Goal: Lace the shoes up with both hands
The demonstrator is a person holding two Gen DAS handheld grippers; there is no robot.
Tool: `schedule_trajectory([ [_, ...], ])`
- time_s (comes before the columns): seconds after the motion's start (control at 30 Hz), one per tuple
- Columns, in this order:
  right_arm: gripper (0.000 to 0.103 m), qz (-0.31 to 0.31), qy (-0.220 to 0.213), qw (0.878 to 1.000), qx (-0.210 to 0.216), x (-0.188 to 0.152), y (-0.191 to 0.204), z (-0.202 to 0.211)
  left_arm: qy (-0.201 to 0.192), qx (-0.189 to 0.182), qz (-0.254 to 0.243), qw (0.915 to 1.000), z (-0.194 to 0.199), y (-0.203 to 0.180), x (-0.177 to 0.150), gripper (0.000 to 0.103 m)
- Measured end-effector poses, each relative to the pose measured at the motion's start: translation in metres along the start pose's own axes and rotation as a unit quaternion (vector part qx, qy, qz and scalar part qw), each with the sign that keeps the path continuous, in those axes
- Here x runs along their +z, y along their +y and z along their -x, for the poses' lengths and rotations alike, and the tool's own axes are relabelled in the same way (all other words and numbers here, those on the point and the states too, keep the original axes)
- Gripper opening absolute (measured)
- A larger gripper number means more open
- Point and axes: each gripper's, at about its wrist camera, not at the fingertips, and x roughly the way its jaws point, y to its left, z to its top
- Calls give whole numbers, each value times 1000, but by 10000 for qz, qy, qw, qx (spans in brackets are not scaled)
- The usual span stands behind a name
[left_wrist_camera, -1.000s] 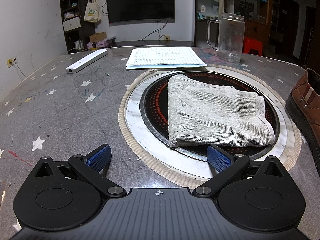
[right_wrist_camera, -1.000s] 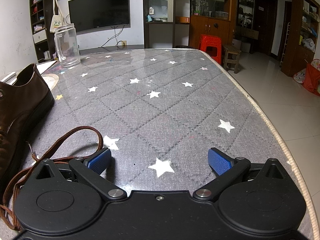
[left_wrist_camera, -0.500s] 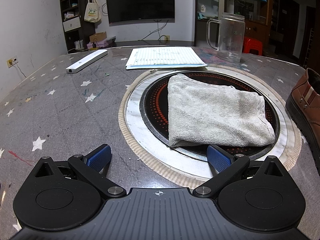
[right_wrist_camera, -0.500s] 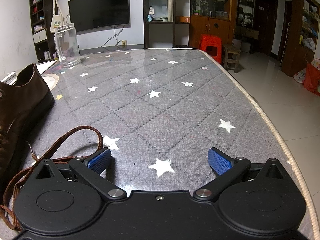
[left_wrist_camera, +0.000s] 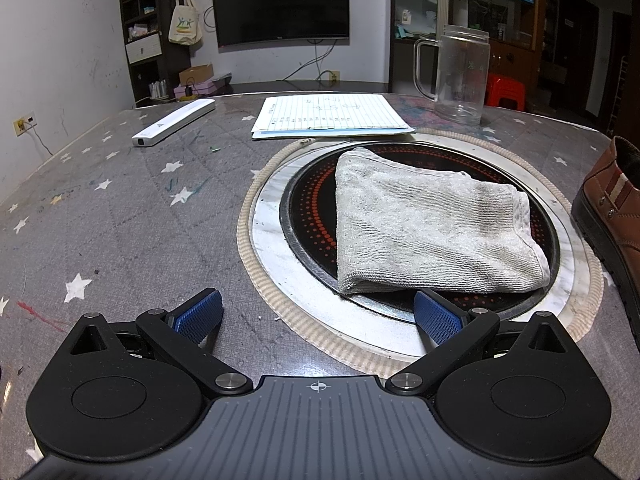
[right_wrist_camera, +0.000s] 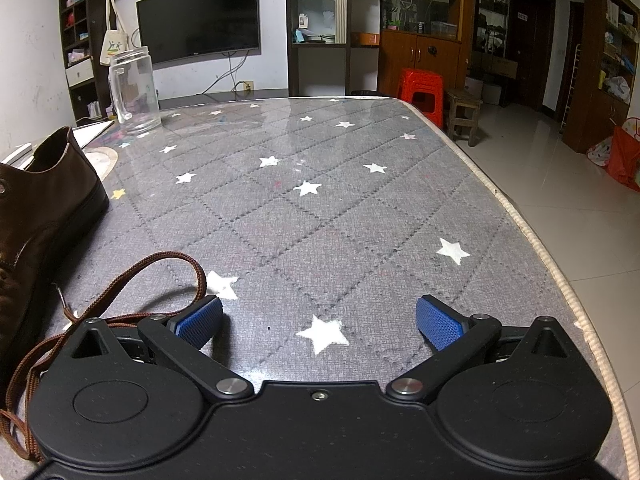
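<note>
While both grippers rest low on the table with nothing held, we find the left gripper splayed wide near the towel; the right gripper gapes too; the shoe sits left, its lace looping just beside our left pad; we should pinch the lace near its tip.

Grey star-patterned table carries a round inset cooktop with a folded grey towel lying on it. Behind it: lined paper sheets, a clear glass mug and a white bar-shaped device. Wall-mounted TV; red plastic stool on the floor beyond the table.
</note>
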Motion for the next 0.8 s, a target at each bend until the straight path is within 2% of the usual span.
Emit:
schedule_trajectory([
  [0.8, 103, 7, 2, 10000, -6, -1, 3, 2, 0, 1, -1, 10000, 0, 0, 0, 103],
])
